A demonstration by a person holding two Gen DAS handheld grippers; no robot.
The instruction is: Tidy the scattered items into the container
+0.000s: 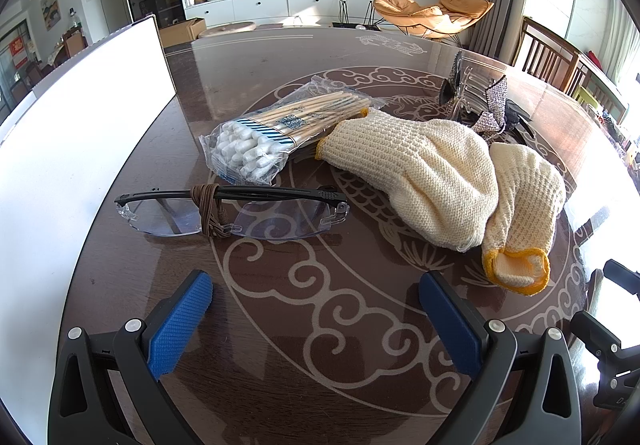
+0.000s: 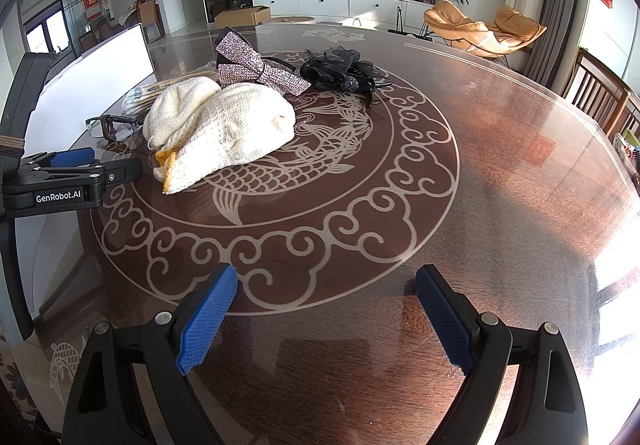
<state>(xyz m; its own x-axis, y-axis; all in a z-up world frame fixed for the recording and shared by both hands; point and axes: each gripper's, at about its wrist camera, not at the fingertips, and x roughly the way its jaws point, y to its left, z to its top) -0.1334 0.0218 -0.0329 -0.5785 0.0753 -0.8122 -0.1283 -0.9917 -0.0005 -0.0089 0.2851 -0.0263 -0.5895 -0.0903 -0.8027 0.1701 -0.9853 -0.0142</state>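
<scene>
Lining up my left tool (image 1: 316, 319), wide open and empty, on the glasses (image 1: 230, 211) just ahead, I'd come in low and pinch the cord-wrapped bridge rather than a lens, then carry them left to the white container (image 1: 80, 117) beside the pile. My right tool (image 2: 326, 311) hangs just as wide and empty over bare tabletop (image 2: 500, 165). I count one pair of glasses, one swab pack (image 1: 272, 133), two gloves (image 1: 420, 177), two hair clips (image 2: 260, 65).
</scene>
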